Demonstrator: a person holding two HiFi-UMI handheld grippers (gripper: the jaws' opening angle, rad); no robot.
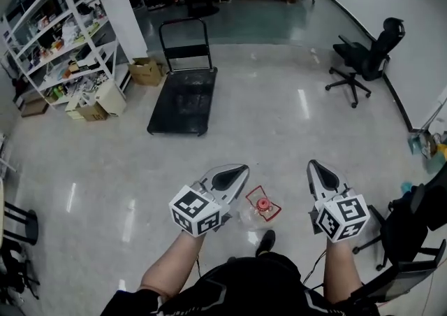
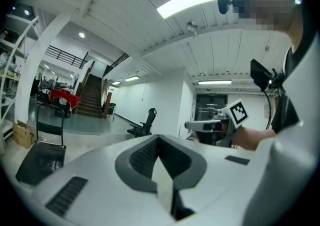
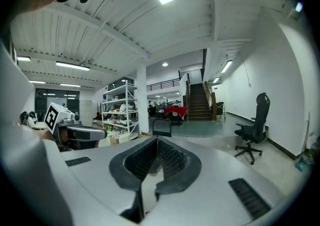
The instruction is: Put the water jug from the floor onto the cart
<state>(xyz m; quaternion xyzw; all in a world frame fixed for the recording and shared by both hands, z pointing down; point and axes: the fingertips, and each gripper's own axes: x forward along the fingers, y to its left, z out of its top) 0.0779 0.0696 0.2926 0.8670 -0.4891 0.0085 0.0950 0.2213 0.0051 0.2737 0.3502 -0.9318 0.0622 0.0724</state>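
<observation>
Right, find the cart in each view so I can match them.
Head view: cart upper centre, on the floor ahead.
Left gripper view: cart at the lower left edge.
Right gripper view: cart at centre, just above the jaw tips.
Shared landmark: the black office chair.

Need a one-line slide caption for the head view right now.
Water jug on the floor between the shut left gripper and right gripper, cart farther ahead.
</observation>
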